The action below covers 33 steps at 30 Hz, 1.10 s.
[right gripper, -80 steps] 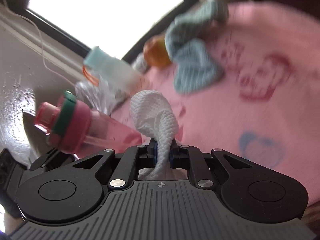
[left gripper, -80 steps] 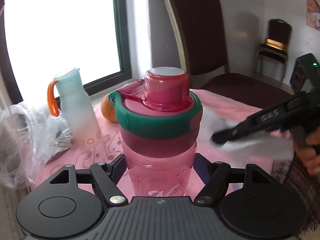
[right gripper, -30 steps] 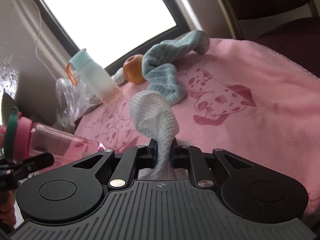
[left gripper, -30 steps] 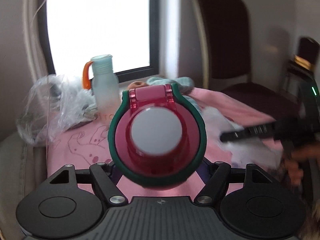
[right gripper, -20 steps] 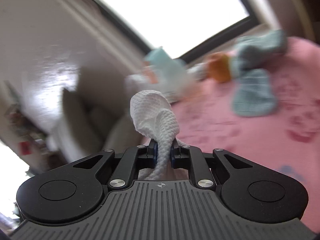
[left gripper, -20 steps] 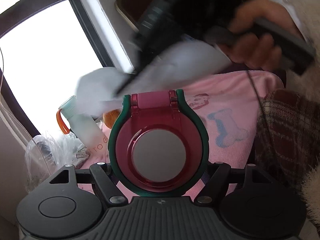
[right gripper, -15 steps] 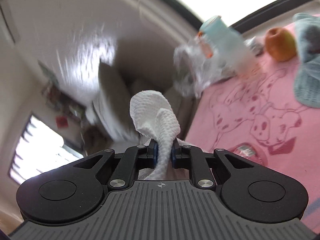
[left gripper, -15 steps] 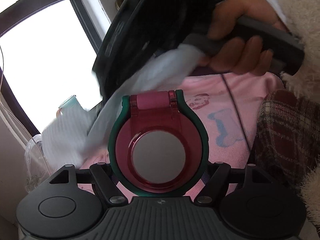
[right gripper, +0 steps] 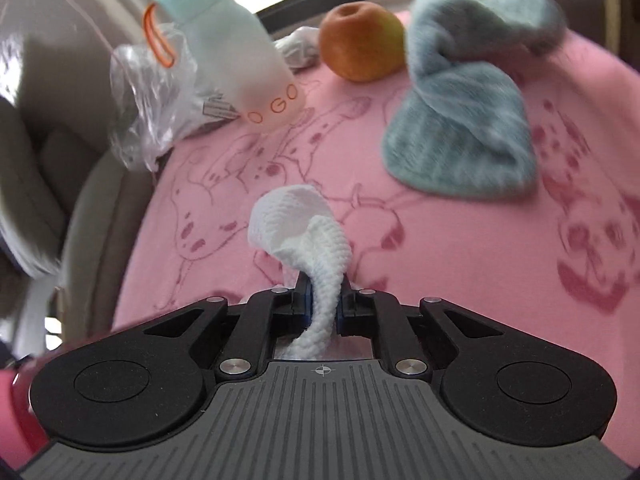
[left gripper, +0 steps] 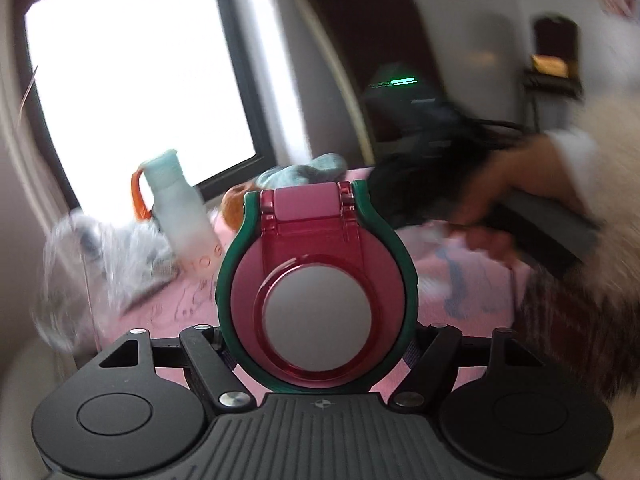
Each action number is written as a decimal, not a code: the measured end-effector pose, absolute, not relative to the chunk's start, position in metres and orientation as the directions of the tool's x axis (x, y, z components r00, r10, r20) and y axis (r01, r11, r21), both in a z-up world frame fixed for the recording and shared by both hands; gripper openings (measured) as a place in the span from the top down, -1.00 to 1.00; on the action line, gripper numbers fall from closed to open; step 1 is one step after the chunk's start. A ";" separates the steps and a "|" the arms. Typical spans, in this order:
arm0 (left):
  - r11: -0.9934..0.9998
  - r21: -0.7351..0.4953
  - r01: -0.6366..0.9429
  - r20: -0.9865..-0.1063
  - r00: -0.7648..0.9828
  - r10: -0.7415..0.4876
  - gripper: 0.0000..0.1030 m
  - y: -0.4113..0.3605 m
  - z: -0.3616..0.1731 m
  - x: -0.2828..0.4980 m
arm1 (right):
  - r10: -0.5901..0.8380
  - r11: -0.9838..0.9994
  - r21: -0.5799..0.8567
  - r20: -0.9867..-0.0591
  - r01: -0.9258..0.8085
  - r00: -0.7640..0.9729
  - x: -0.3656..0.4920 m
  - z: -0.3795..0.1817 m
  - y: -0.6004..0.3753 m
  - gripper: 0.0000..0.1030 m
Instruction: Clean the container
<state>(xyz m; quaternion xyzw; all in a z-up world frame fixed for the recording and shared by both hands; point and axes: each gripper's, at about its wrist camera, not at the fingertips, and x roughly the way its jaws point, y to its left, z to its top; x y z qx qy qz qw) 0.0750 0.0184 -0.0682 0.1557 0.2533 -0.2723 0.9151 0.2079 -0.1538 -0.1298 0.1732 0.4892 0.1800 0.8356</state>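
The pink bottle [left gripper: 316, 300] with its green collar and pink flip lid lies end-on toward the left wrist camera, lid facing me. My left gripper [left gripper: 316, 344] is shut on its body, its fingertips hidden behind the lid. In the right wrist view my right gripper [right gripper: 323, 304] pinches a twisted white cloth [right gripper: 300, 232] above the pink blanket [right gripper: 440, 260], the jaws closing tighter on it. A red edge of the bottle [right gripper: 16, 420] shows at the lower left there. The left wrist view shows the right gripper's black body [left gripper: 416, 184], blurred, to the right of the bottle, held by a hand [left gripper: 500, 204].
At the back of the blanket stand a pale mint bottle [right gripper: 228, 60] with an orange loop, a crumpled plastic bag [right gripper: 148, 92], an orange fruit [right gripper: 360, 44] and a teal towel [right gripper: 464, 120]. Behind them are a window [left gripper: 140, 100] and a dark chair [left gripper: 360, 60].
The right gripper with the white cloth swung from above the bottle's lid down to its right side, now facing the blanket. The left gripper kept its hold on the bottle and rolled slightly.
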 end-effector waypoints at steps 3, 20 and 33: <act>0.845 0.037 0.533 -0.559 0.712 -0.425 -0.38 0.028 -0.065 0.090 | 0.514 0.839 0.527 -0.683 -0.137 0.519 0.186 -0.110 -0.171 0.78; 0.896 -0.111 0.430 -0.583 0.702 -0.409 -0.37 0.030 -0.056 0.111 | 0.633 0.566 0.816 -0.521 0.117 0.573 0.172 -0.162 -0.188 0.77; 0.915 -0.014 0.404 -0.638 0.701 -0.319 -0.37 -0.012 -0.049 0.146 | 0.423 0.848 0.518 -0.537 -0.111 0.730 0.139 -0.082 -0.216 0.77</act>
